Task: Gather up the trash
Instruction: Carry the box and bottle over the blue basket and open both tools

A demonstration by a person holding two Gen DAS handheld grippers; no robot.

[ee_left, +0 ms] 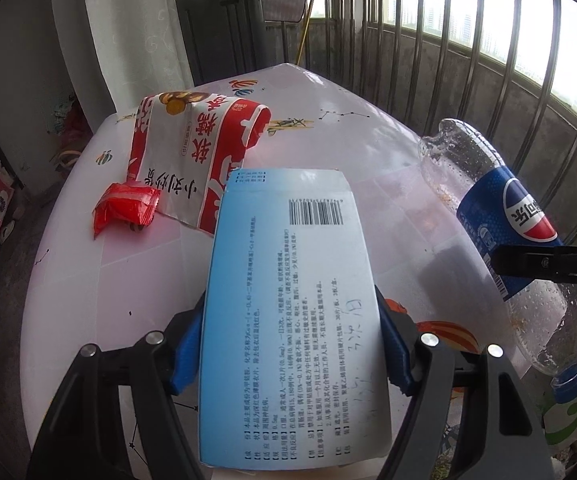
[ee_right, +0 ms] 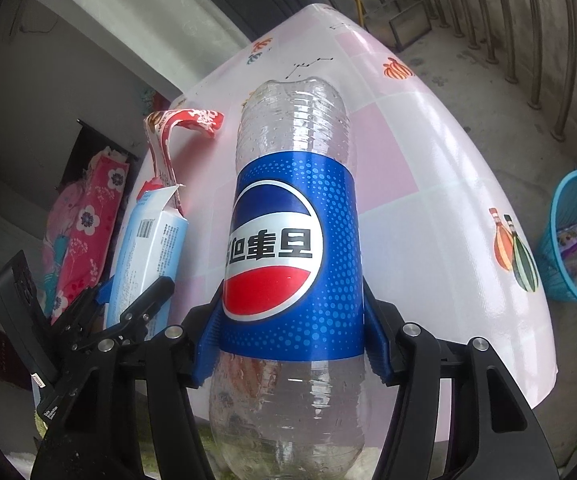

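My left gripper is shut on a pale blue and white medicine box, its blue pads pressing both long sides, held above the table. My right gripper is shut on an empty clear Pepsi bottle around its blue label, base pointing away and blue cap toward me. In the left wrist view the bottle hangs at the right with a black finger across it. A red and white snack bag and a small red wrapper lie on the table's left part.
The table has a glossy pink and white cloth with fruit prints. A blue mesh bin with rubbish in it stands on the floor beyond the table's right edge. Metal balcony bars run behind. A pink flowered cloth lies at the left.
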